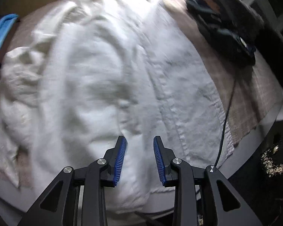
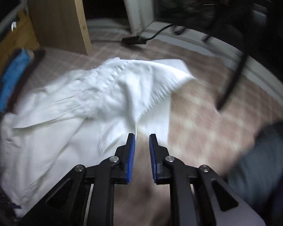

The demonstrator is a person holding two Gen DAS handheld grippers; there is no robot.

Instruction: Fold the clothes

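White garment (image 2: 69,113): plain, no print; stitched seams the only marking; creases shade to pale grey. Surface beneath it, the cover (image 2: 207,109): dusty pink-brown with a faint lighter check. Blue cloth (image 2: 15,75) at the garment's left edge: bright blue, solid. Cabinet panel (image 2: 58,15) beyond the garment: light wood grain. Cable (image 2: 160,32) beyond the garment: black. Left gripper (image 1: 139,141) and right gripper (image 2: 142,139): black frames, blue ribbed pads.

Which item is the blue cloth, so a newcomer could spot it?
Start at the rumpled white shirt spread over the pinkish checked cover. Look to its left edge, below the wooden panel. The bright blue folded cloth lies there, the only blue fabric among white and brown.
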